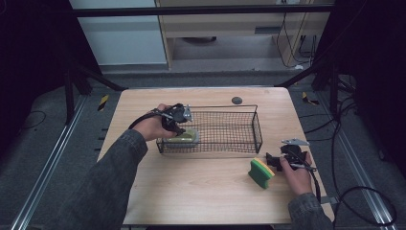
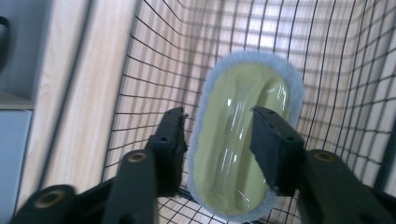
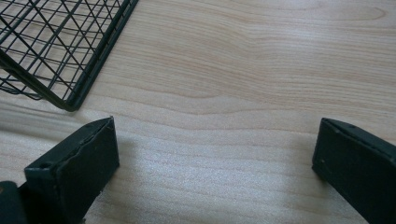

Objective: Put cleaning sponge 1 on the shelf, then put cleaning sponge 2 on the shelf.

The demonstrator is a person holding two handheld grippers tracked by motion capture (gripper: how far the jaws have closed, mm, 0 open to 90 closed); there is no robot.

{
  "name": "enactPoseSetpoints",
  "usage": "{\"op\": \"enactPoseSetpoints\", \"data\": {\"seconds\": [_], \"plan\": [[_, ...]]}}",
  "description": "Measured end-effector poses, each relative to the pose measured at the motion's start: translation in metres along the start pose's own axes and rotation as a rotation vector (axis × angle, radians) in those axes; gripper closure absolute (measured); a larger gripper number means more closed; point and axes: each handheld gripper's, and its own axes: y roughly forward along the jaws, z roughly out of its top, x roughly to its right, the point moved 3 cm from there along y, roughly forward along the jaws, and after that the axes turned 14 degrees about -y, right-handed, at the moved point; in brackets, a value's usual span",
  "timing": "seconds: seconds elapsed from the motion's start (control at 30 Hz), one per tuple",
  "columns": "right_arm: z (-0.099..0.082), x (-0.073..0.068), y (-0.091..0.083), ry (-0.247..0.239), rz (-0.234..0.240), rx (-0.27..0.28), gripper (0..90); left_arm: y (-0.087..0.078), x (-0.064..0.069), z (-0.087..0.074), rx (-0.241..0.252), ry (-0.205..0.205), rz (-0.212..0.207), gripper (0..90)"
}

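A light wooden table stands in a dim room. The floor around it is grey. Past the far edge of the table there is a pale wooden cabinet and a white panel. Black cables lie on the floor by the right edge. Metal rails run along the left.

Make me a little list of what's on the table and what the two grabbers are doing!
table: light wood
basket: black wire, on the table
in basket: yellow-green scrubber with pale fuzzy edge
left gripper: in the basket, jaws apart on both sides of the scrubber
beside basket: green and yellow sponge on the table
right gripper: open above bare wood, next to the sponge
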Motion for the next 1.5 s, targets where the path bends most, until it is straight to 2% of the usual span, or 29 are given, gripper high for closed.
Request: {"op": "enactPoseSetpoints", "data": {"seconds": [0.07,0.13,0.23,0.27,0.33,0.4,0.5,0.6,0.67,0.73,0.77,0.8,0.83,0.9,1.0,1.03,1.07,1.13,1.17,1.2,1.3,1.37,1.5], "plan": [[0.0,0.0,0.0,0.005,0.002,-0.001,0.7,-0.008,0.001,0.001,0.032,-0.009,0.004,49.3],[0.0,0.0,0.0,0.005,0.002,-0.001,0.7,-0.016,0.002,0.003,0.061,-0.029,0.012,42.6],[0.0,0.0,0.0,0.002,0.001,-0.001,0.6,-0.03,0.004,0.002,0.119,-0.086,0.027,26.4],[0.0,0.0,0.0,0.005,0.003,0.0,0.5,-0.033,0.004,0.002,0.126,-0.092,0.037,20.6],[0.0,0.0,0.0,0.004,0.003,0.0,0.5,-0.043,0.005,0.0,0.171,-0.121,0.056,13.4],[0.0,0.0,0.0,0.005,0.004,0.001,0.5,-0.052,0.007,-0.004,0.22,-0.178,0.047,8.1],[0.0,0.0,0.0,0.005,0.005,0.0,0.5,-0.063,0.011,-0.014,0.286,-0.237,0.039,5.4],[0.0,0.001,-0.001,-0.002,0.022,-0.001,2.4,-0.071,0.015,-0.028,0.346,-0.301,0.07,5.2],[0.0,0.004,-0.004,-0.011,0.027,0.009,8.6,-0.075,0.019,-0.04,0.397,-0.351,0.082,5.2],[0.0,0.008,-0.012,0.006,0.018,0.031,9.0,-0.076,0.025,-0.053,0.444,-0.418,0.074,4.9],[0.0,0.01,-0.016,0.006,0.01,0.038,10.0,-0.075,0.03,-0.065,0.477,-0.464,0.09,5.0],[0.0,0.013,-0.022,-0.019,-0.002,0.035,10.8,-0.075,0.033,-0.074,0.488,-0.492,0.127,5.6],[0.001,0.015,-0.027,-0.035,-0.001,0.035,12.3,-0.071,0.038,-0.084,0.486,-0.539,0.143,6.5],[0.004,0.017,-0.04,-0.048,0.011,0.042,13.7,-0.063,0.046,-0.1,0.478,-0.608,0.131,6.3],[0.007,0.017,-0.057,-0.072,0.028,0.034,14.3,-0.044,0.054,-0.123,0.436,-0.673,0.112,6.1],[0.007,0.016,-0.063,-0.073,0.045,0.025,14.3,-0.037,0.055,-0.128,0.392,-0.666,0.106,6.1],[0.007,0.015,-0.069,-0.079,0.07,0.013,14.6,-0.032,0.056,-0.133,0.376,-0.672,0.103,6.1],[0.007,0.01,-0.078,-0.109,0.107,-0.017,13.3,-0.02,0.055,-0.143,0.356,-0.712,0.103,6.1],[0.006,0.008,-0.082,-0.125,0.111,-0.03,12.9,-0.014,0.055,-0.149,0.333,-0.73,0.099,6.1],[0.005,0.007,-0.087,-0.138,0.109,-0.038,12.6,-0.011,0.056,-0.152,0.331,-0.745,0.095,6.2],[0.004,0.005,-0.099,-0.14,0.118,-0.046,11.5,-0.004,0.059,-0.161,0.317,-0.778,0.057,6.3],[0.005,0.005,-0.107,-0.15,0.109,-0.05,12.0,-0.001,0.06,-0.165,0.305,-0.78,0.059,6.2],[0.009,0.005,-0.125,-0.14,0.121,-0.046,14.0,0.004,0.06,-0.169,0.291,-0.789,0.042,6.2]]}}
